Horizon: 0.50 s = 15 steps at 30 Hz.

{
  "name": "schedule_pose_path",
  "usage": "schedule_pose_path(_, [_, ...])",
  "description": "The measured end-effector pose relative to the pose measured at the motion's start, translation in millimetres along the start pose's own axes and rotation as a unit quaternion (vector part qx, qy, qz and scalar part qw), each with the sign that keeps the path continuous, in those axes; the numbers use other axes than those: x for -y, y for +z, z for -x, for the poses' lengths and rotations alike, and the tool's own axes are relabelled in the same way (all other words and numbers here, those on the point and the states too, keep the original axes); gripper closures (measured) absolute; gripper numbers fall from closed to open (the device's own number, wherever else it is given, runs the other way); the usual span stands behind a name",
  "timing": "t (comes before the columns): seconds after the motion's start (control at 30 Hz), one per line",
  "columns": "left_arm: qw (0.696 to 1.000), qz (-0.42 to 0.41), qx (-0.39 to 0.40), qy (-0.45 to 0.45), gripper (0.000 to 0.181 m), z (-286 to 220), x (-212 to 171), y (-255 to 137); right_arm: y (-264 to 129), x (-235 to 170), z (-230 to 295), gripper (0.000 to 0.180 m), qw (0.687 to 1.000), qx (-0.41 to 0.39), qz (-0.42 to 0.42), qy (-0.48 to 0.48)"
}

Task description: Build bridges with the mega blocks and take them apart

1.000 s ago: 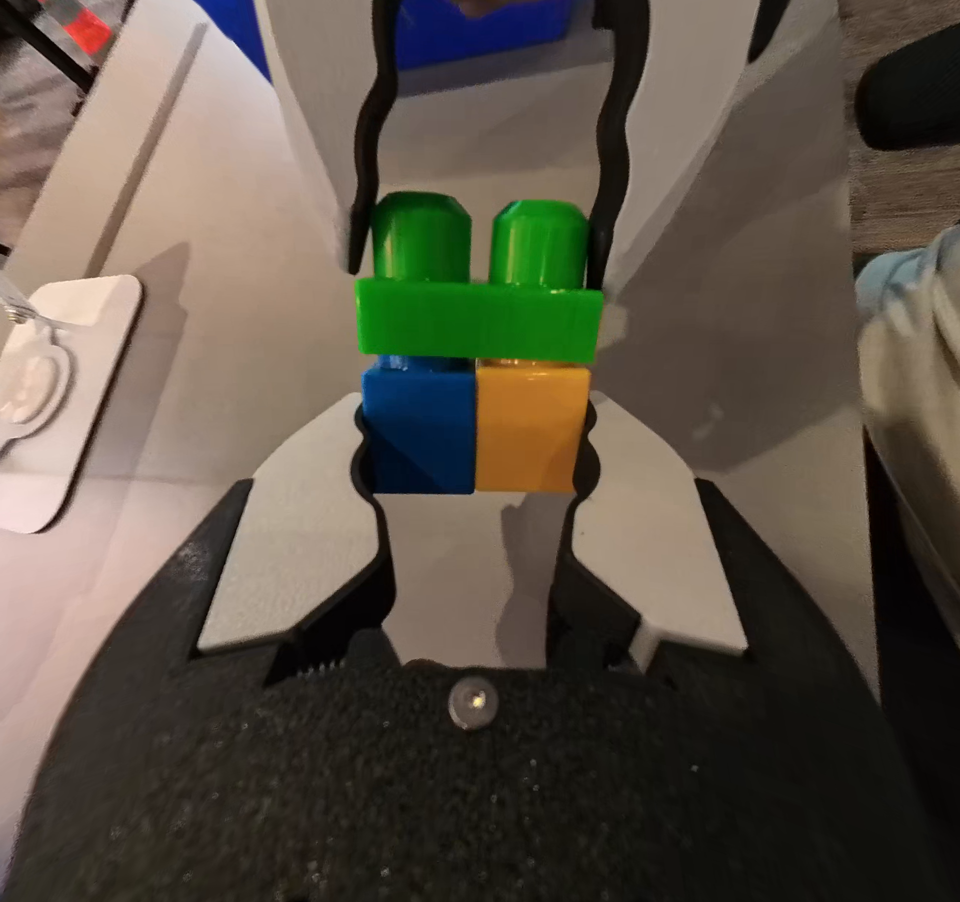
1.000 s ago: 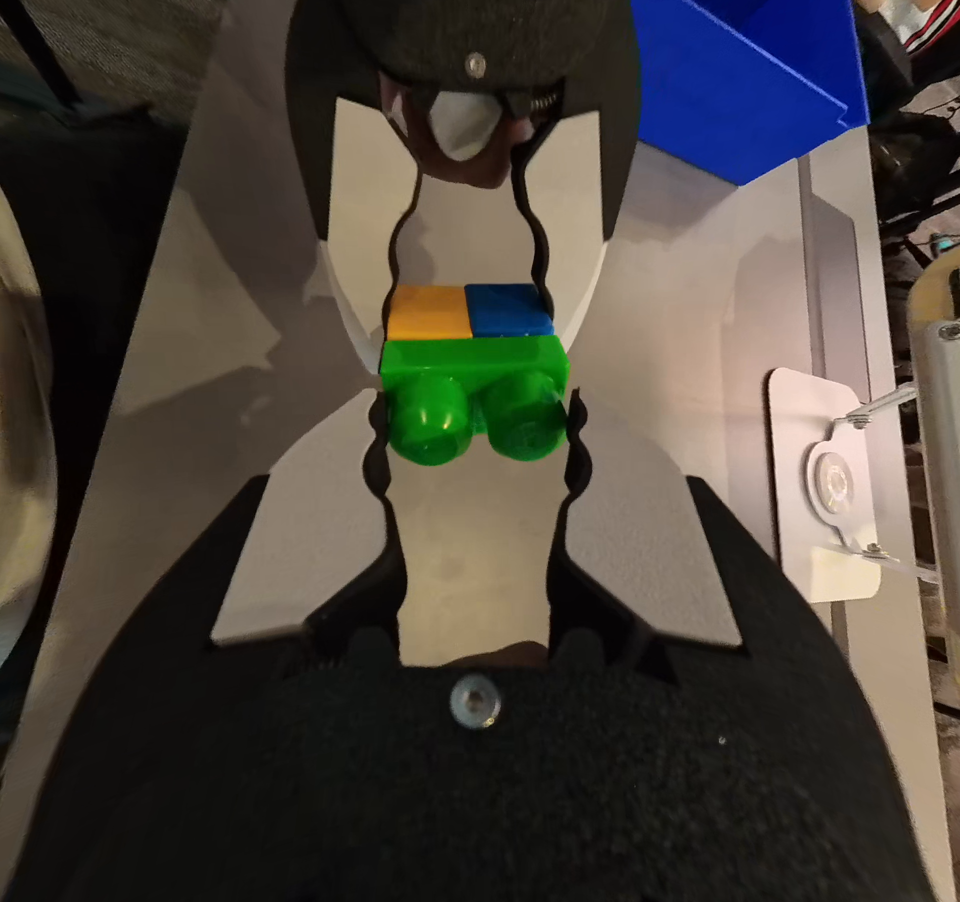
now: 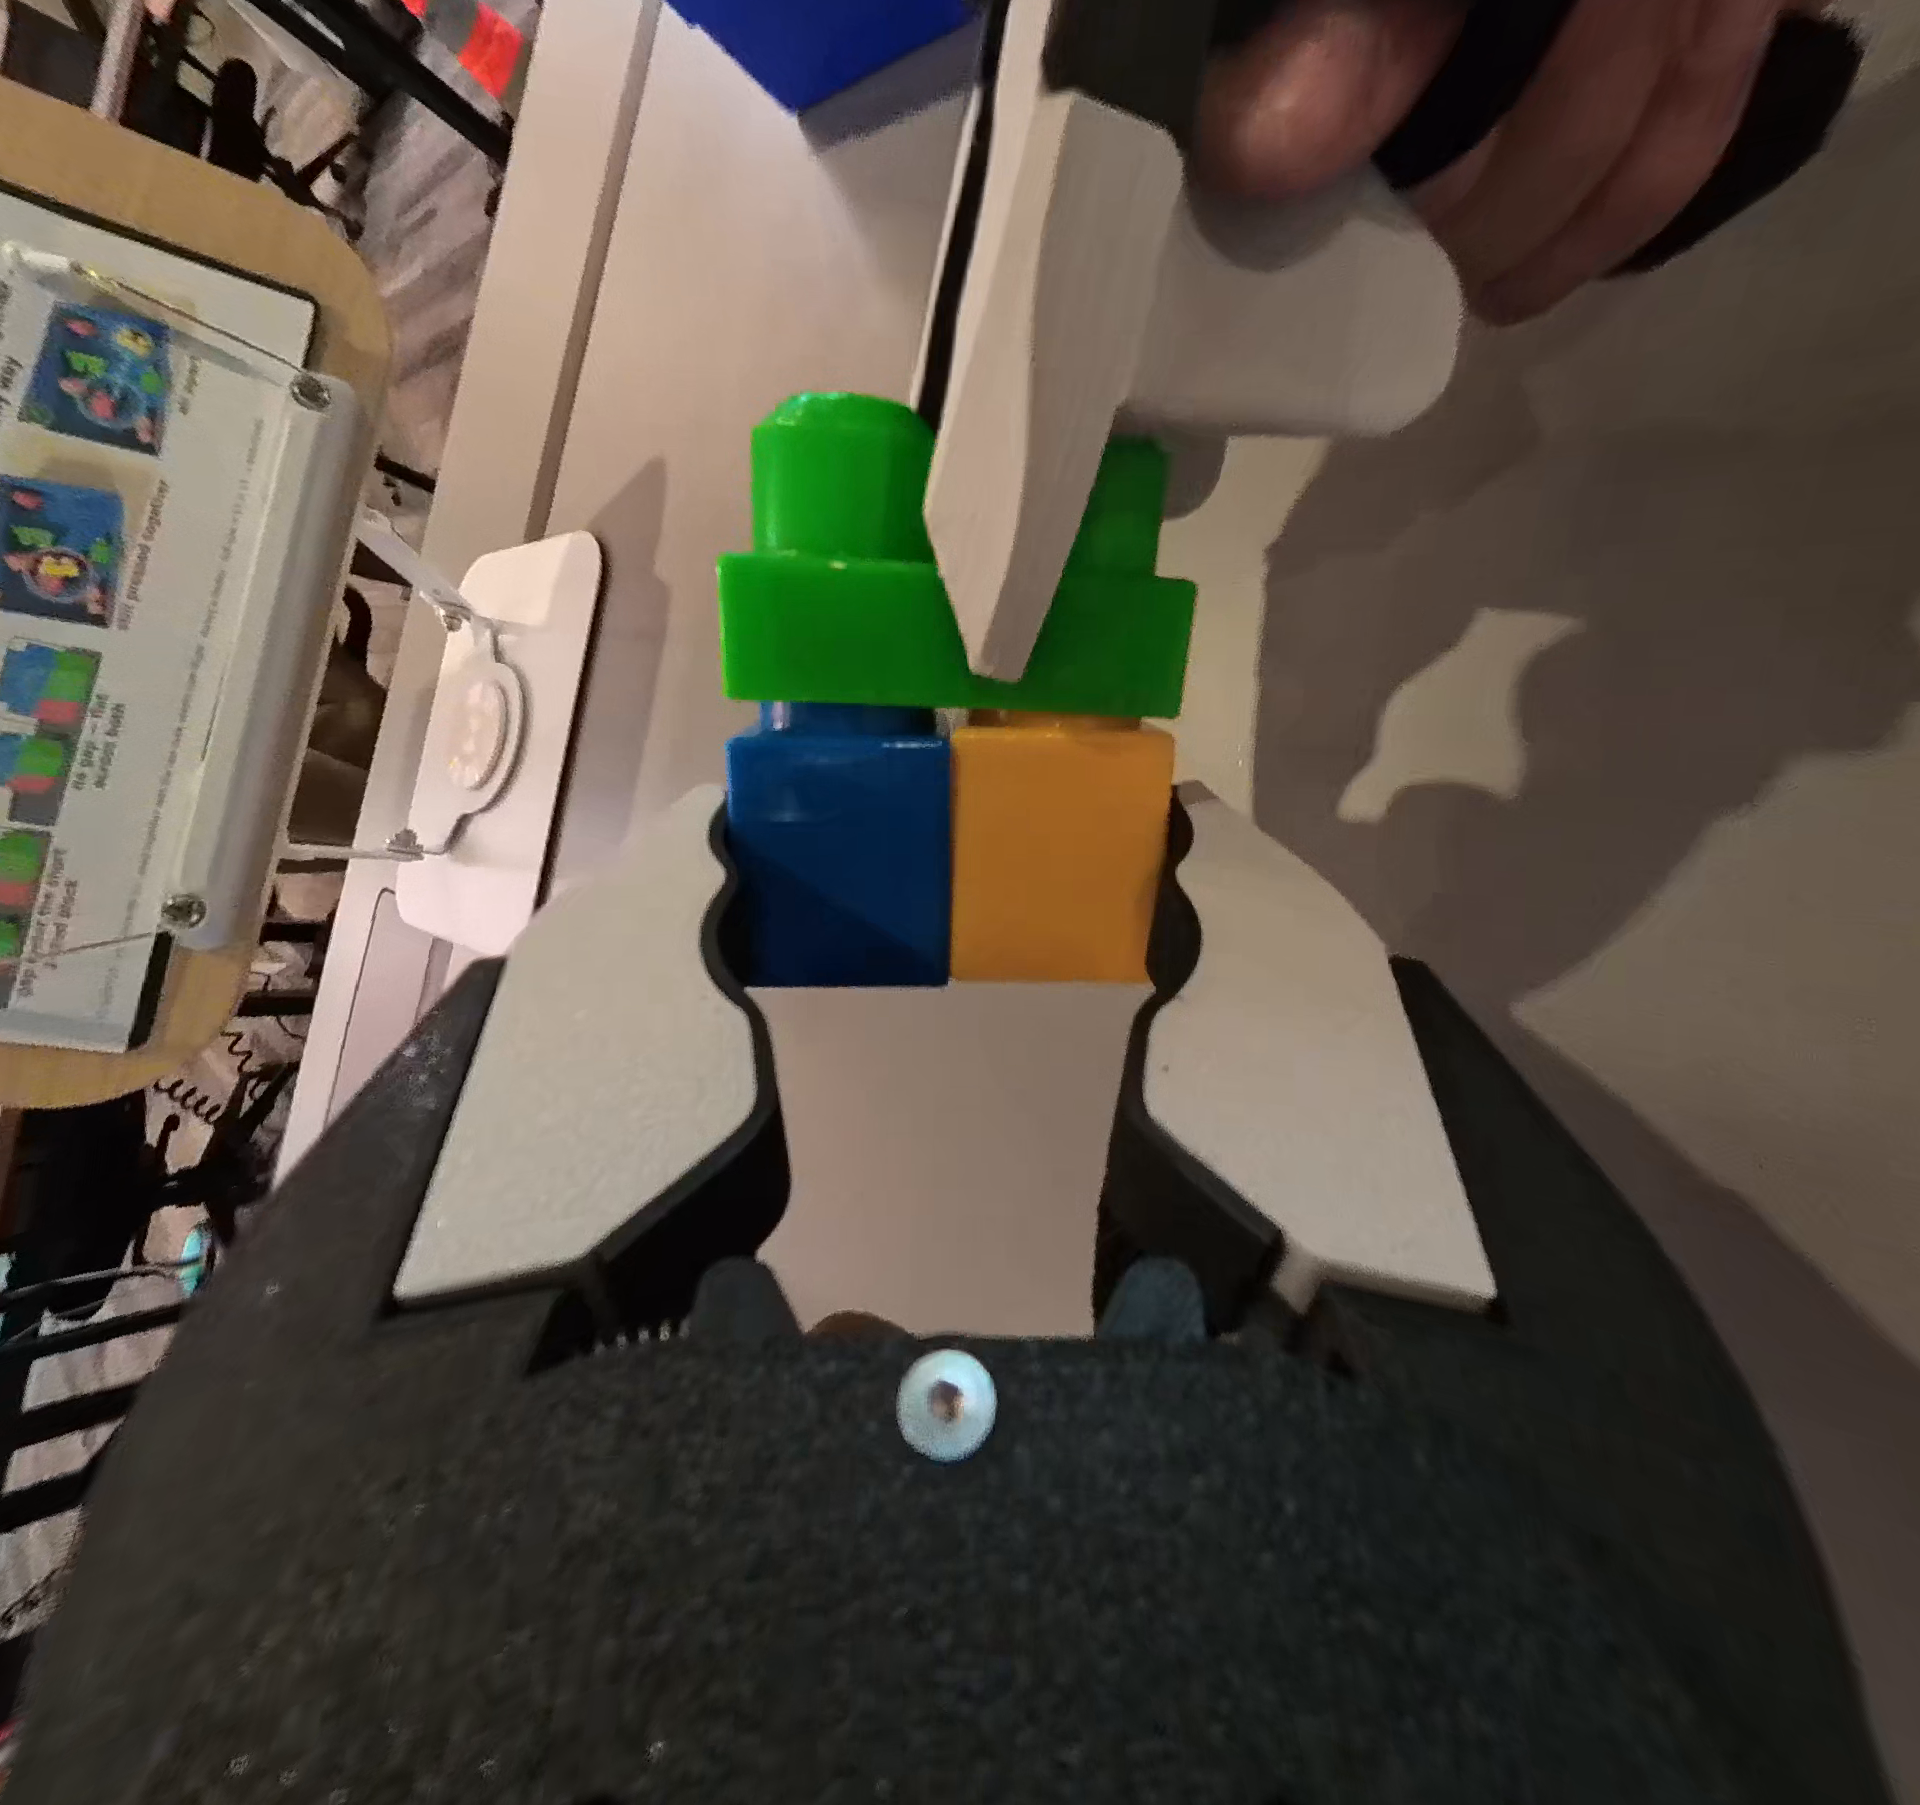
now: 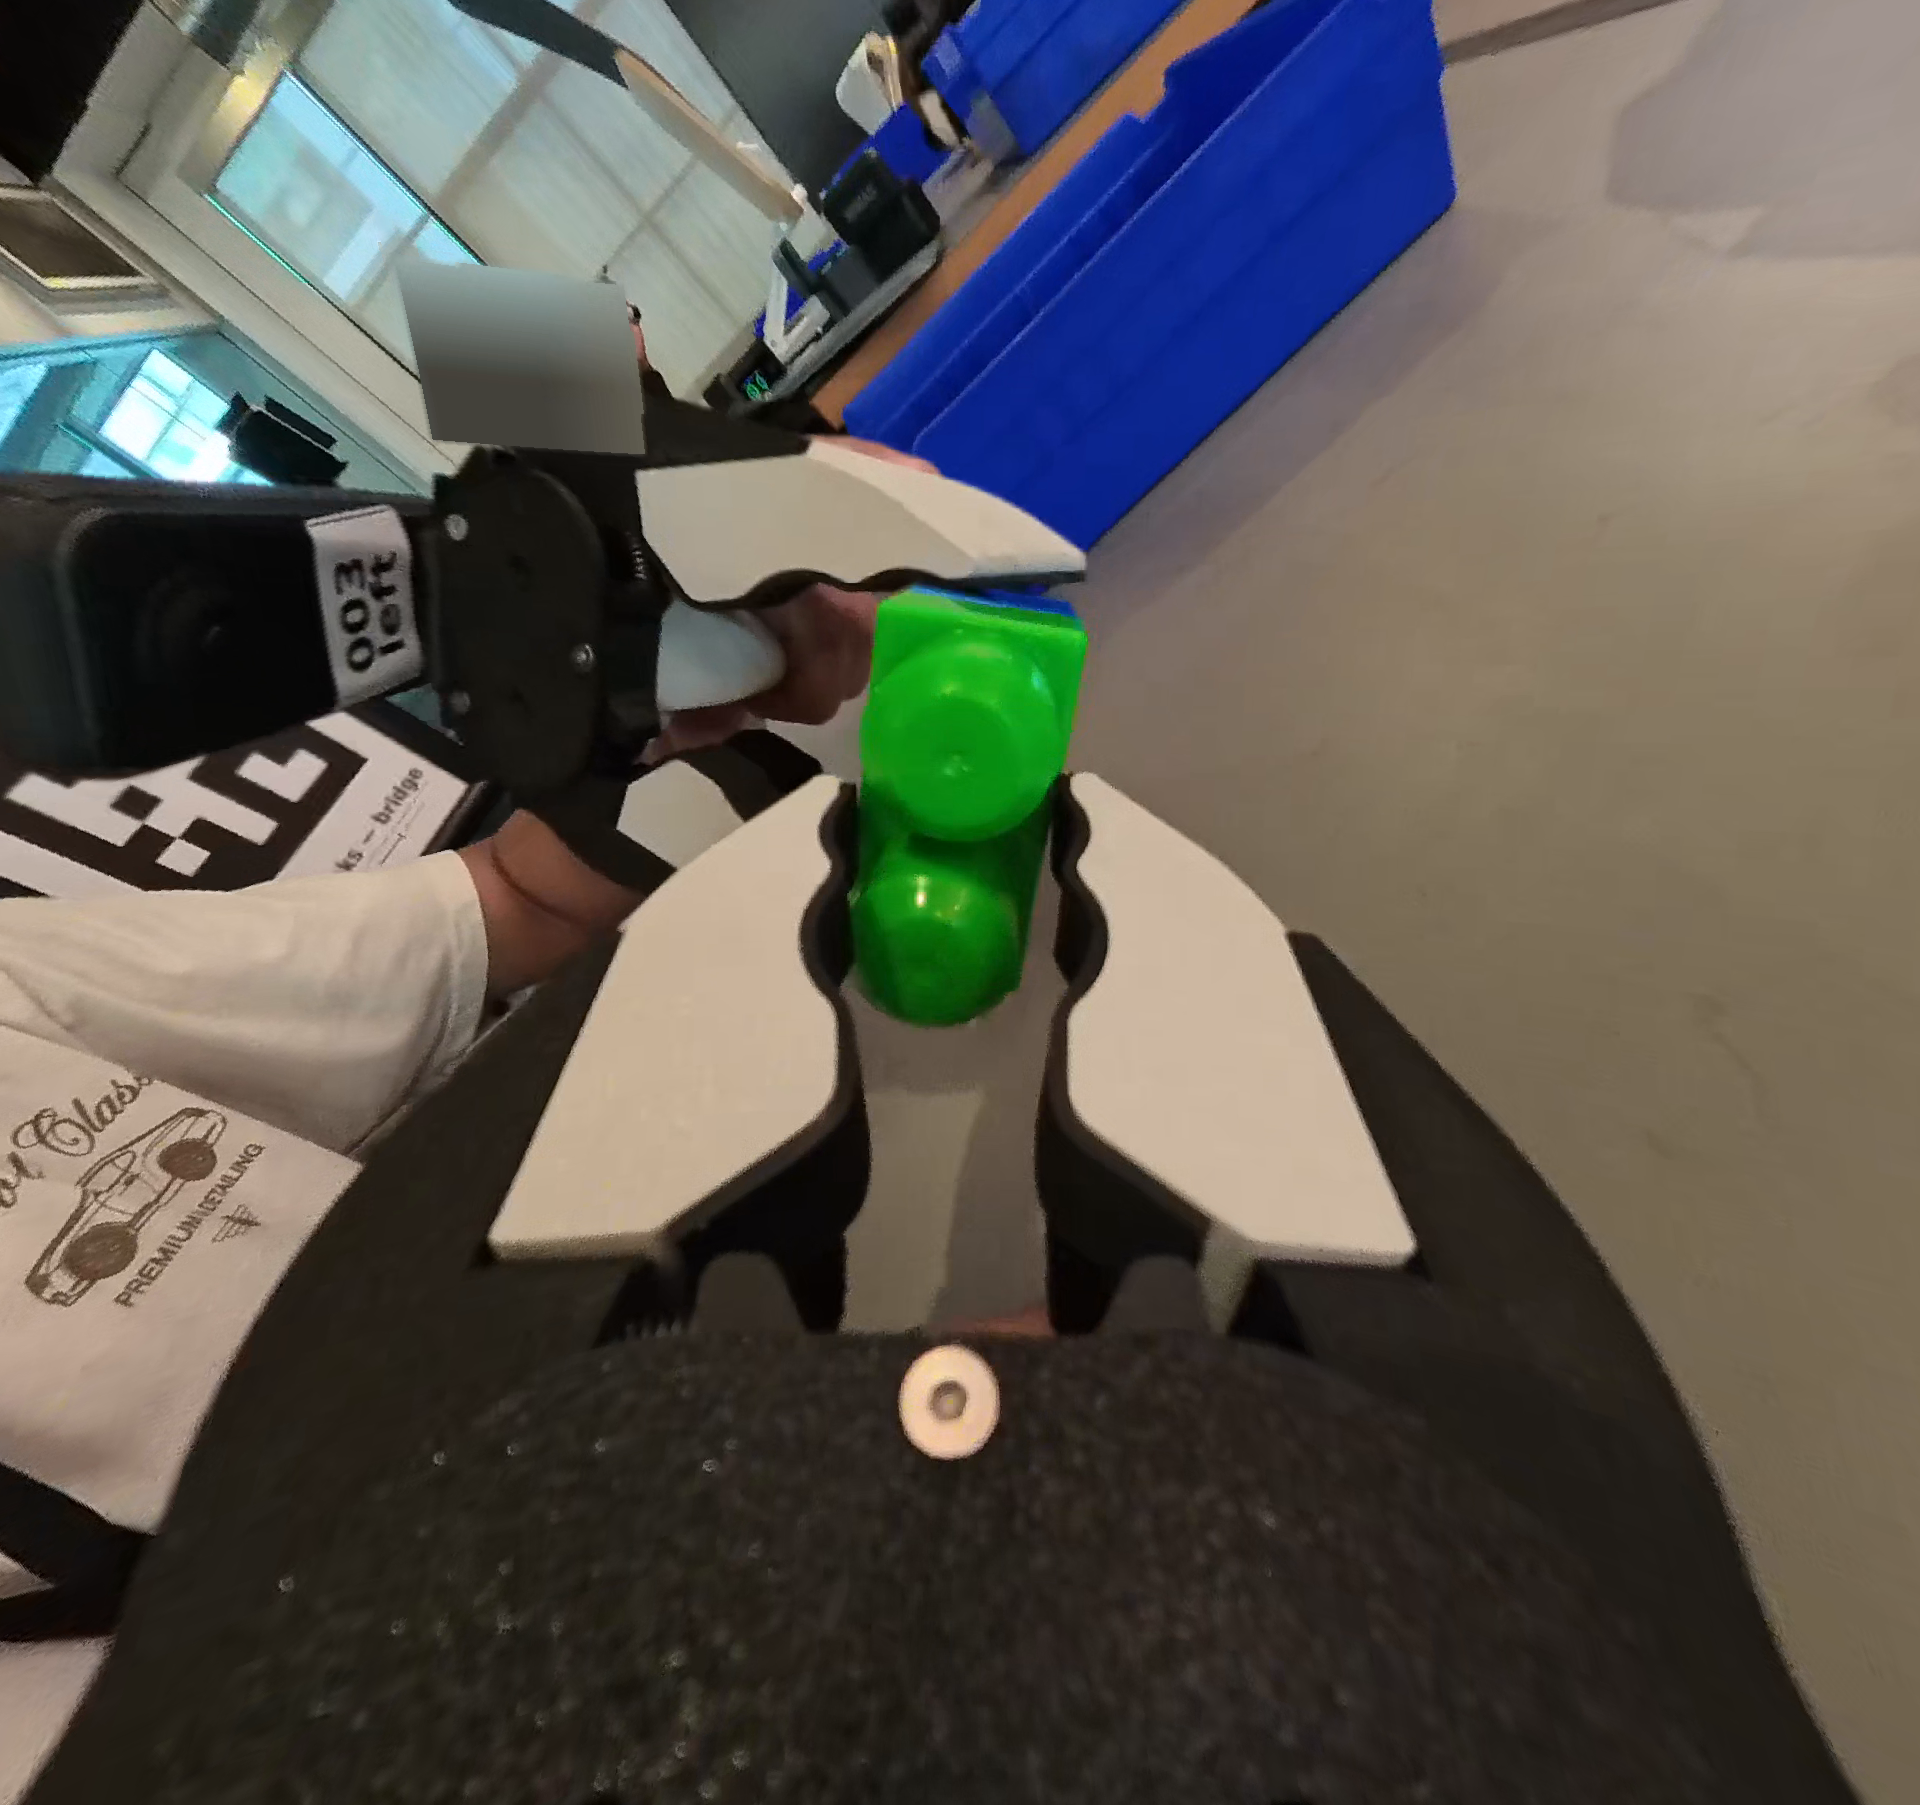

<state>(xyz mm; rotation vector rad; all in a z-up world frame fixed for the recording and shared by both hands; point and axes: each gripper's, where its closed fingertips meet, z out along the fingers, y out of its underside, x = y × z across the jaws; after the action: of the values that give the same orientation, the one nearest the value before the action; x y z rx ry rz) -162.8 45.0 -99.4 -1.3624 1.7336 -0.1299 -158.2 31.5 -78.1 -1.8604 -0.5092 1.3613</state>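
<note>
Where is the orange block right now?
In the left wrist view, the small orange plastic block sits right of the blue plastic block, under the long green plastic block, clamped in the left claw.

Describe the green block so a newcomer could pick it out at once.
Start at the white table, where two hand-held grippers meet over a small stack of three blocks. The left gripper clamps the blue block and orange block side by side; the green block spans both, pinched by the right gripper. It alone is two studs wide.
</note>
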Motion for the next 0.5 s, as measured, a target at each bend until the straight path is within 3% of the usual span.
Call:
schedule_pose_path(0.2, [0.994, -0.069, -0.057, -0.063, 0.102, -1.9, 8.2, -16.2, -12.5, -0.6, 1.1, 0.145, 0.998, 0.045, -0.032, 0.022])
schedule_pose_path(0.3, [0.979, -0.119, -0.082, -0.143, 0.107, 5.7, 7.8, -31.9, -24.5, 7.0, 8.0, 0.145, 0.992, 0.093, -0.076, 0.036])
schedule_pose_path(0.4, [0.935, -0.199, -0.142, -0.257, 0.121, 9.7, 14.5, -46.5, -32.8, 8.7, 19.4, 0.145, 0.987, 0.126, -0.101, 0.0])
schedule_pose_path(0.5, [0.862, -0.286, -0.225, -0.353, 0.123, 10.7, 26.6, -64.9, -33.6, 5.8, 24.7, 0.145, 0.988, 0.118, -0.092, -0.045])
